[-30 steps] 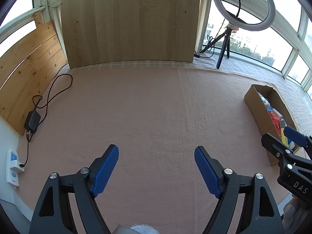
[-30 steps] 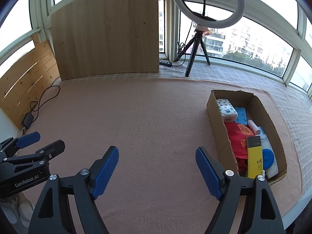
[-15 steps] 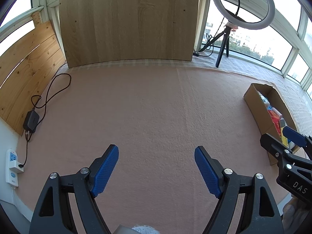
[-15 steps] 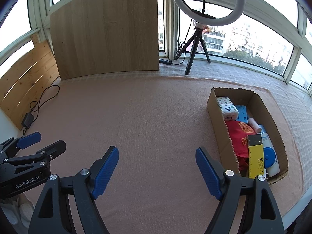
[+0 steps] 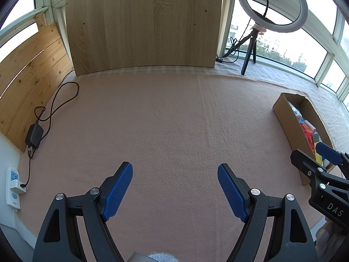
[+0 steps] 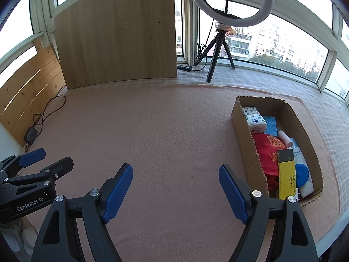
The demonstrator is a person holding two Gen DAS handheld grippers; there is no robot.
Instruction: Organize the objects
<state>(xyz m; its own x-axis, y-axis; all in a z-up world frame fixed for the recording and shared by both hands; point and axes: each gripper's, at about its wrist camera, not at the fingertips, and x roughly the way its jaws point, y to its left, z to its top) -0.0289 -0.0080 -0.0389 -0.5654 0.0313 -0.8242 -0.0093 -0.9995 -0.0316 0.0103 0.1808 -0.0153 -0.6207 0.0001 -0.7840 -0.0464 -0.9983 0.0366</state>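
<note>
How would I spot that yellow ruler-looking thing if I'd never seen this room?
Find the open cardboard box on the pink blanket, to the right. The yellow ruler lies at its near end, between a red fabric bundle and a white bottle with a blue cap. It is the only long yellow strip, black-tipped.

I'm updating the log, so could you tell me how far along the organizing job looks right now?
Done: it looks finished or nearly so, as the cardboard box holds a tissue pack, red pouch and yellow ruler. In hand: nothing; the left gripper and right gripper are open and empty. Left: no loose items show on the pink mat.
</note>
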